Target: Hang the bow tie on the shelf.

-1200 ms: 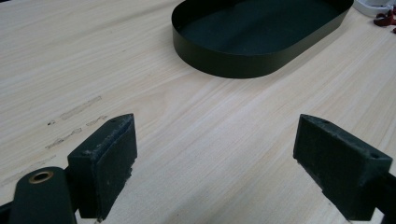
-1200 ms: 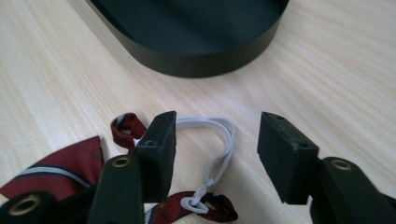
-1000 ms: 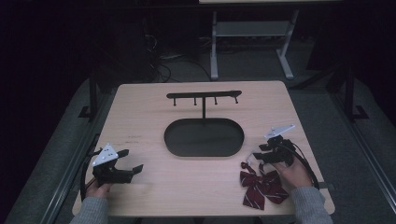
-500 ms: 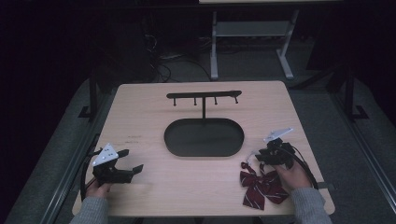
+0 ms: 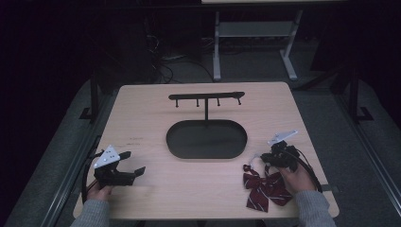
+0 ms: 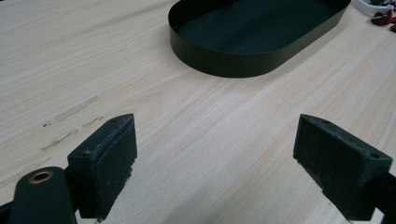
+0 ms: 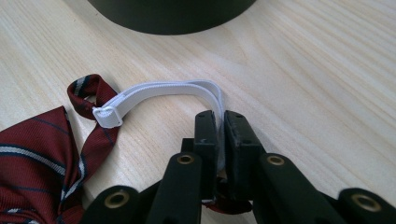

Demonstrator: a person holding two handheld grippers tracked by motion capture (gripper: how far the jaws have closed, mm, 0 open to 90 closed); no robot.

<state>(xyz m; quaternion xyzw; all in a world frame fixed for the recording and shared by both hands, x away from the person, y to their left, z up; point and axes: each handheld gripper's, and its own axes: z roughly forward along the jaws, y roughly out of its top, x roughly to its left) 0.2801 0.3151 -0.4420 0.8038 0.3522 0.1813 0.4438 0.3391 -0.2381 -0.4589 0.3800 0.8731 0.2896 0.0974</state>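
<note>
A dark red striped bow tie [image 5: 265, 189] [image 7: 42, 158] lies on the wooden table near its front right corner. Its white elastic strap [image 7: 163, 91] loops out toward the tray. My right gripper [image 5: 263, 160] [image 7: 220, 122] has just been closing, and its jaws now pinch that white strap. My left gripper [image 5: 132, 163] [image 6: 217, 154] rests open at the front left, with bare tabletop between its pads. A black oval tray [image 5: 206, 138] [image 6: 254, 35] sits mid-table, and a black hanger bar with pegs [image 5: 206, 97] rises behind it.
The light wooden table [image 5: 142, 113] ends just ahead of the person's hands at the front. Metal frame legs [image 5: 217, 42] and cables stand on the dark floor beyond the far edge.
The right gripper moved slightly left toward the bow tie's strap and its jaws came together on it. The left gripper stayed where it was.
</note>
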